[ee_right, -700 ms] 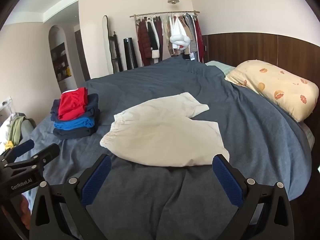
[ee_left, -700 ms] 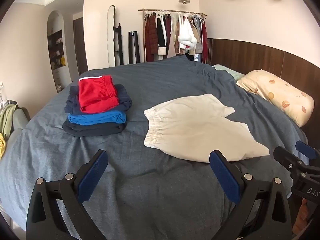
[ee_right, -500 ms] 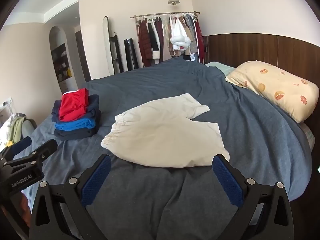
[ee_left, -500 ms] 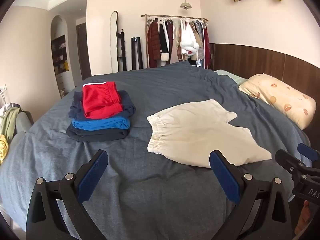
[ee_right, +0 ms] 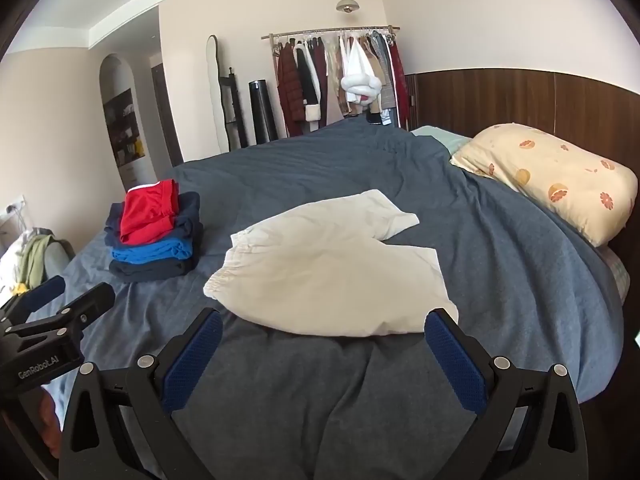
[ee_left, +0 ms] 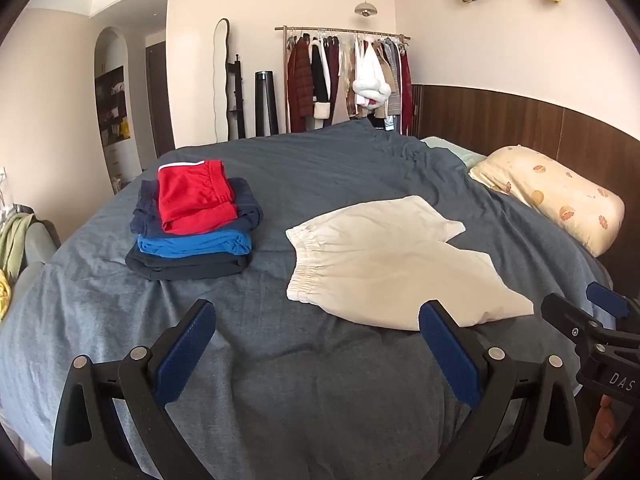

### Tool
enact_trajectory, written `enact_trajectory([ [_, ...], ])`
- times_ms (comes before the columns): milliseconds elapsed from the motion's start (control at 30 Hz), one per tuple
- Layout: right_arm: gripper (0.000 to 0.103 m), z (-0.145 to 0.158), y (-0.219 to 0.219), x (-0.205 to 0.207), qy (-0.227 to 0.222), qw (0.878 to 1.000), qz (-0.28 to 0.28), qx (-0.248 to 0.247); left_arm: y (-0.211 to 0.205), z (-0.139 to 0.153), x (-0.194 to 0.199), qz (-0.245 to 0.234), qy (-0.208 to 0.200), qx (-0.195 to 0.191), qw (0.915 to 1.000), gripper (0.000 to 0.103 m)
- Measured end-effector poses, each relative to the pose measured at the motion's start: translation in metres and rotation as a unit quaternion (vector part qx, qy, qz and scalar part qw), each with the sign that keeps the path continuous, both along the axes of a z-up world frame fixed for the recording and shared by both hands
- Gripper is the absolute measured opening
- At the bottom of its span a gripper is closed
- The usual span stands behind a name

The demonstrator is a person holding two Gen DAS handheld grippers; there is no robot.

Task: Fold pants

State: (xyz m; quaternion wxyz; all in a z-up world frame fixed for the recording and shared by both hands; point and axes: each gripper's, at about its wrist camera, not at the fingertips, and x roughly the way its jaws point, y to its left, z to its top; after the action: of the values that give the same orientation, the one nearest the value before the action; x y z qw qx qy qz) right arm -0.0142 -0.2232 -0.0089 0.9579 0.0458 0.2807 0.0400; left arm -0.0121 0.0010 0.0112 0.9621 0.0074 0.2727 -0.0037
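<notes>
Blue bedspread [ee_left: 320, 176] bears flat cream shorts [ee_left: 384, 260], folded stack [ee_left: 192, 224] beside

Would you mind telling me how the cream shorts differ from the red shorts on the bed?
The cream shorts lie spread open with both legs showing; the red shorts are folded into a compact rectangle. The cream shorts rest directly on the blue-grey duvet; the red shorts top a stack of folded clothes. Spread out, the cream pair covers far more area. Both have gathered elastic waistbands, and neither hand-held gripper touches them.
</notes>
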Motion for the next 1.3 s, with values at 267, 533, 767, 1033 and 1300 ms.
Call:
enact_trajectory([
  [267,0.103,0.0017,-0.0006,-0.0003,0.000,1.000,0.000,0.000,-0.0024,0.0000,-0.0008,-0.003,0.003,-0.001,1.0000,0.103],
  [533,0.103,0.0030,-0.0013,-0.0017,-0.002,1.000,0.002,-0.001,-0.0025,0.0001,-0.0009,-0.007,0.002,0.000,1.0000,0.103],
  [767,0.103,0.0040,-0.0003,-0.0025,-0.003,1.000,0.002,0.000,-0.0023,0.0022,-0.0014,-0.007,-0.002,0.003,1.0000,0.103],
  [1033,0.103,0.0045,0.0005,-0.0032,-0.004,1.000,0.002,-0.001,-0.0004,0.0046,-0.0027,-0.006,-0.005,0.004,1.0000,0.103],
  [1300,0.103,0.0055,0.0015,-0.0038,-0.005,1.000,0.002,-0.001,0.0009,0.0064,-0.0030,-0.004,-0.004,0.002,1.0000,0.103],
])
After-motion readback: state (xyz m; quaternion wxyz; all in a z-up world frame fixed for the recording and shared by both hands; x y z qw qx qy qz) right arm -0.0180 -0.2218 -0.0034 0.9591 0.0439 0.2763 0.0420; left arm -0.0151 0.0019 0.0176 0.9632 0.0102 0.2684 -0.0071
